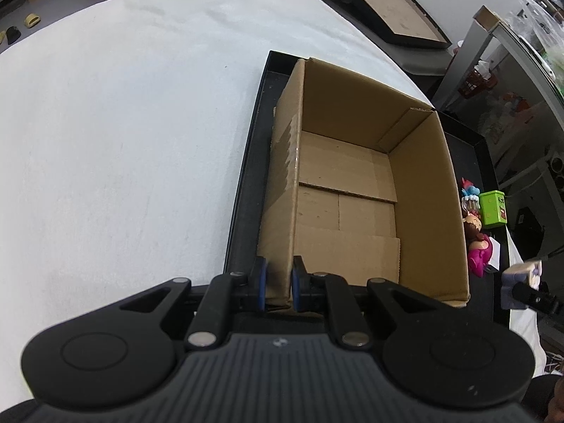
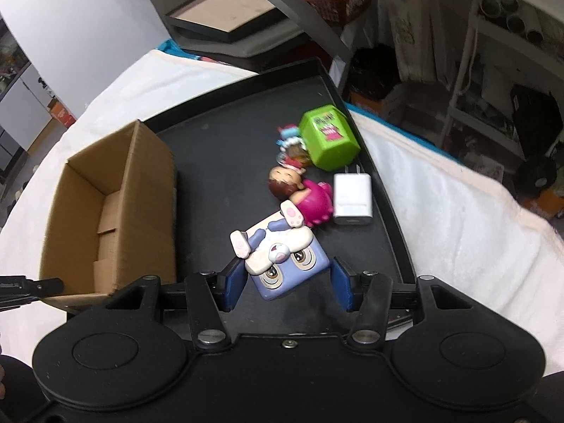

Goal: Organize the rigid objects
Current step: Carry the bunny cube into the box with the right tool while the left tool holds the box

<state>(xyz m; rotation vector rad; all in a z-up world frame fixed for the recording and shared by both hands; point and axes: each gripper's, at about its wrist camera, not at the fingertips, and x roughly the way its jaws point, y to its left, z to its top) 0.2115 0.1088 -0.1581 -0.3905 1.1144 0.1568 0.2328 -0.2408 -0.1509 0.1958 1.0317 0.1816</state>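
An open, empty cardboard box [image 1: 352,190] stands on a black tray [image 1: 246,190]. My left gripper [image 1: 278,282] is shut on the box's near left wall. In the right wrist view the box [image 2: 105,211] is at the left of the tray [image 2: 218,162]. My right gripper [image 2: 287,283] is shut on a purple rabbit toy block [image 2: 282,261] and holds it over the tray. It shows at the right edge of the left wrist view [image 1: 521,278].
On the tray lie a pink doll [image 2: 303,194], a white charger [image 2: 352,199], a green box [image 2: 329,137] and a small blue-red figure [image 2: 289,141]. The tray rests on a white cloth [image 1: 123,123]. Cluttered shelves stand at the right.
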